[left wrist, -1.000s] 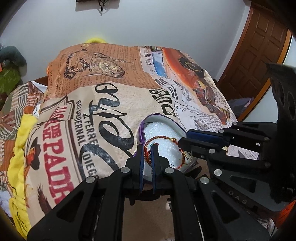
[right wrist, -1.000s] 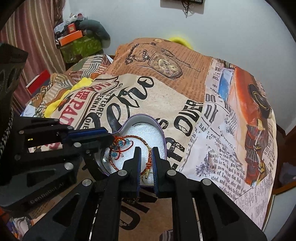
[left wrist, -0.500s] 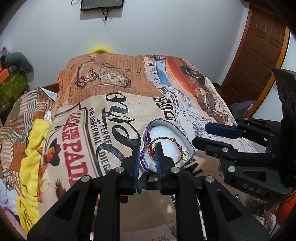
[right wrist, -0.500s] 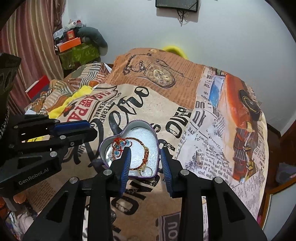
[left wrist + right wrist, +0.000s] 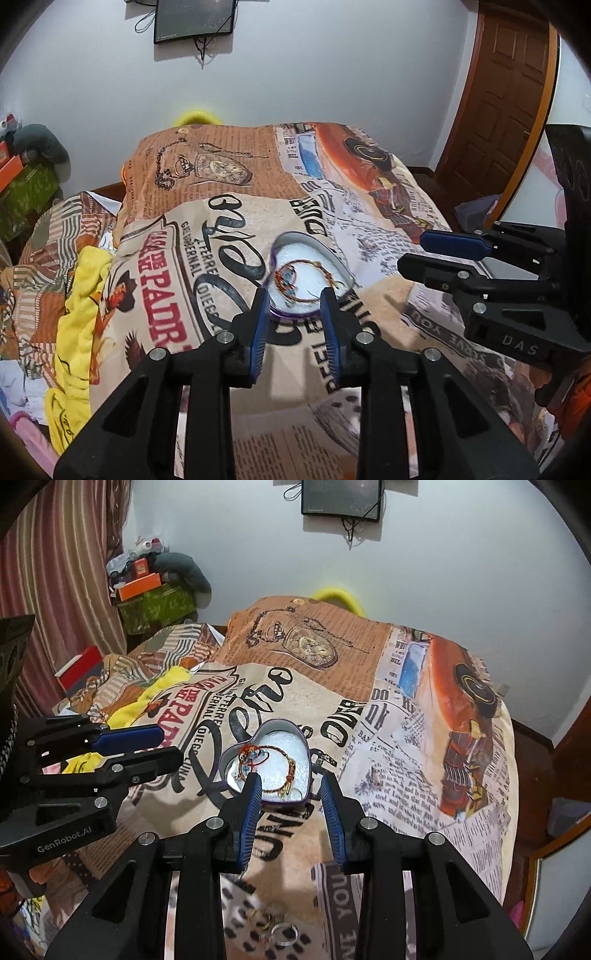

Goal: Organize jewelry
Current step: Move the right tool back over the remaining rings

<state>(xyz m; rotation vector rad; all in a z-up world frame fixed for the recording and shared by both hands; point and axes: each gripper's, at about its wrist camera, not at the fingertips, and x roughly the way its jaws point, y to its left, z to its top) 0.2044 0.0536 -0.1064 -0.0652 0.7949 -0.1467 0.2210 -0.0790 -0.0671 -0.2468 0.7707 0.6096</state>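
A bed fills most of both views, covered by a newspaper-print bedspread [image 5: 369, 709] with an orange car, a pocket watch and large black lettering; a yellow cloth [image 5: 79, 306] lies bunched along its left edge, and a yellow pillow [image 5: 336, 594] shows at the far end against the wall. The white wall [image 5: 332, 66] behind carries a small dark screen [image 5: 341, 496] with cables hanging below it, and a brown panelled wooden door [image 5: 502, 92] stands at the right. Striped reddish curtains [image 5: 55, 590] hang at the left, next to a green box [image 5: 159, 605] stacked with an orange box and a grey soft item.
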